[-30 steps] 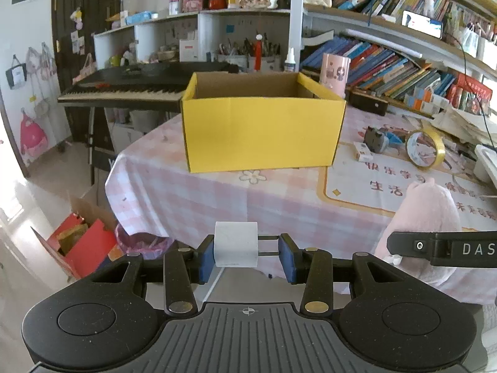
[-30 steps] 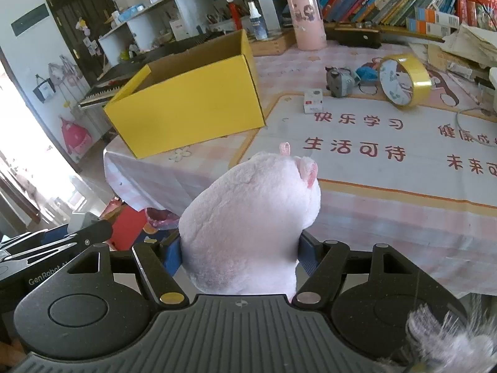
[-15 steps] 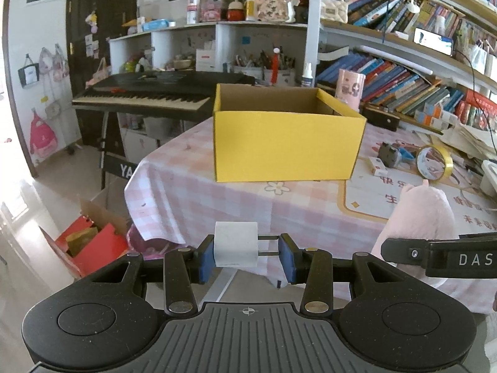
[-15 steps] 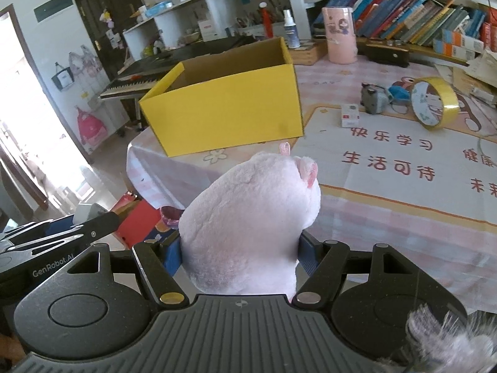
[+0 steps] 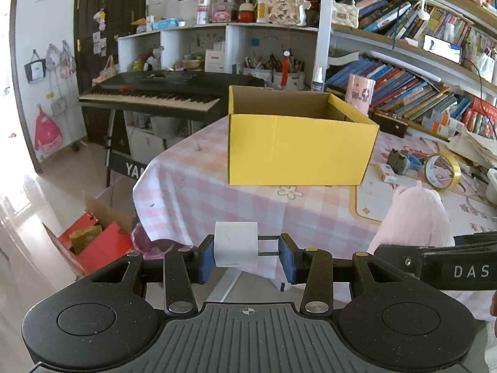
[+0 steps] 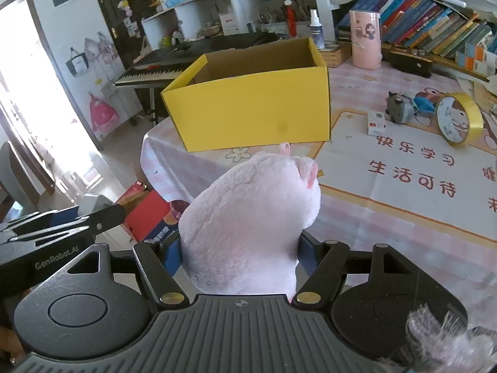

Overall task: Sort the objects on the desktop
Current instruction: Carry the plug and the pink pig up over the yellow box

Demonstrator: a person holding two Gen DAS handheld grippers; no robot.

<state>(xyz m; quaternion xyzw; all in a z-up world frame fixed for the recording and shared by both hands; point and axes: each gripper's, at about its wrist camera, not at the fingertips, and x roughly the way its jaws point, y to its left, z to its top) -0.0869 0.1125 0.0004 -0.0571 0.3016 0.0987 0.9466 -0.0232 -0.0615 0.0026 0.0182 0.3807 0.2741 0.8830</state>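
**Both claws loaded, box ahead**

I'm mid-carry. My left gripper (image 5: pixel 247 250) pinches a white plug (image 5: pixel 236 244), prongs against the right pad. My right gripper (image 6: pixel 239 256) is clamped on a pink plush (image 6: pixel 251 217). Both hang off the table's near edge. The yellow box (image 5: pixel 295 149) stands open at 12 o'clock in the left view, 11 o'clock in the right. Tape (image 6: pixel 459 122) and small items remain at 2 o'clock. Next, I judge, I lift over the near wall before letting go.
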